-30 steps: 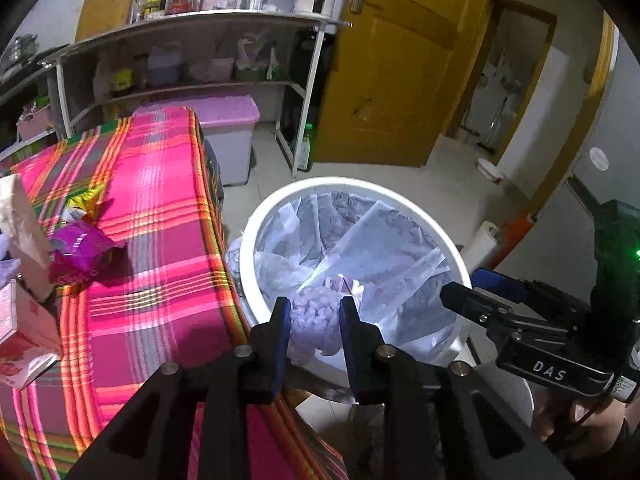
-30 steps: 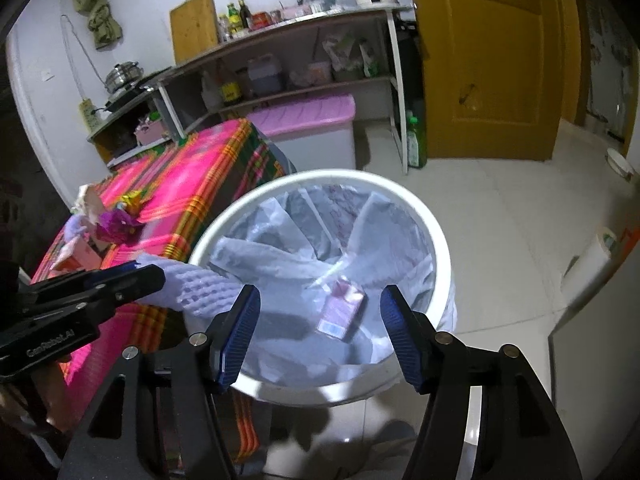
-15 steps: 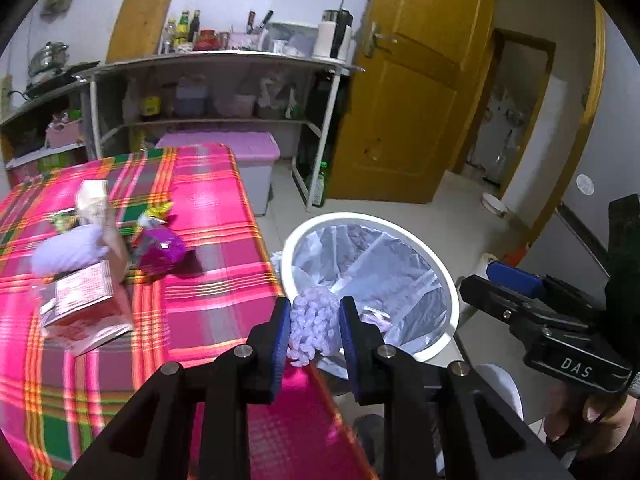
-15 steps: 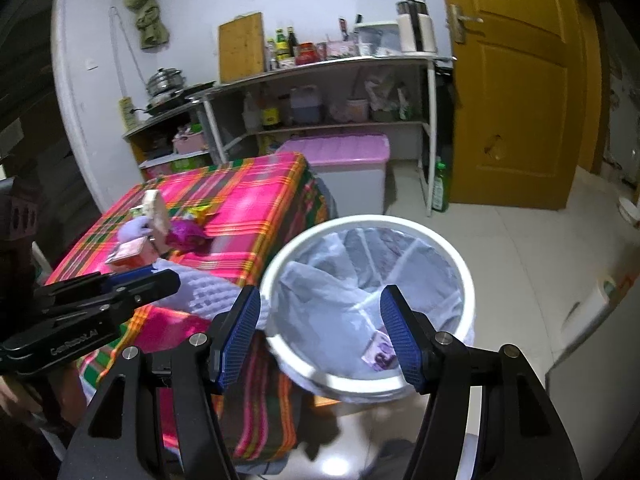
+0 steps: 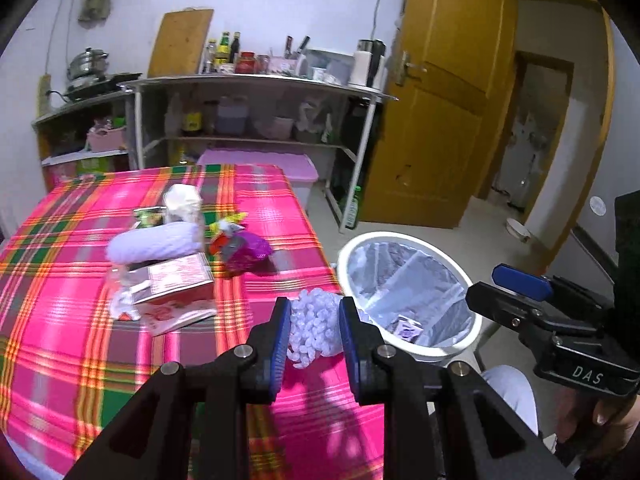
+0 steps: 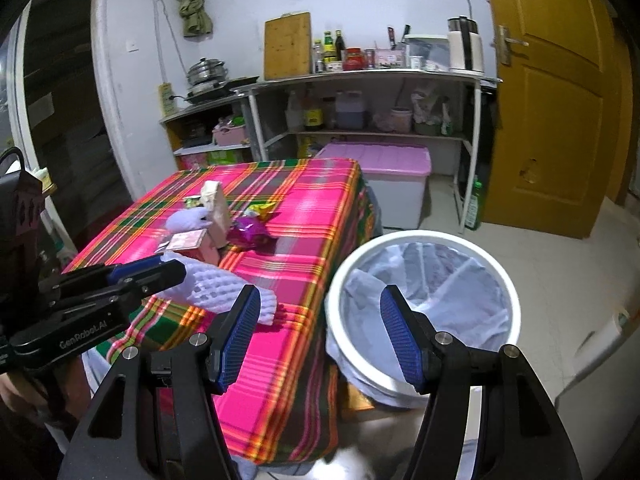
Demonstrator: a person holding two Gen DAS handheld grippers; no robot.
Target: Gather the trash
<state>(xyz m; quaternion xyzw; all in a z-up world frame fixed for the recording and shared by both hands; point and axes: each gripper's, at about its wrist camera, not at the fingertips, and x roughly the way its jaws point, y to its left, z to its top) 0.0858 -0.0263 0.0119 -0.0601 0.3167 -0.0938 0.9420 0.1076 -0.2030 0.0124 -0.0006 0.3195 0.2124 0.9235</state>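
Draped in a pink plaid cloth, the table (image 5: 80, 360), with the trash clustered mid-surface. Just beside its near corner on the floor, the white bin (image 5: 404, 236) lined with a thin bag, one small printed packet already at the bottom.

Among the pile: a lavender foam sleeve (image 5: 154, 242) lying flat, a pink carton (image 5: 176, 286) touching it, a crumpled purple wrapper (image 5: 246, 248) next to both, and a tall white bag (image 5: 184, 200) standing behind.

Pinched between the fingers of the left gripper (image 5: 314, 334), a piece of lavender foam netting (image 5: 314, 326), held above the table edge and near the bin rim. Probably very light, soft and springy; bulging past the pads, so likely to squash rather than slip. Best taken across the middle of the wad, as now, with modest pressure; too light a piece to drop cleanly if snagged on the ribbed pads.

Spread wide and holding nothing, the fingers of the right gripper (image 6: 326, 334), poised over the gap between table and bin.

For the remaining pieces, probably: carton stiff enough for an edge pinch, wrapper crinkly and slick, better taken at a bunched fold.
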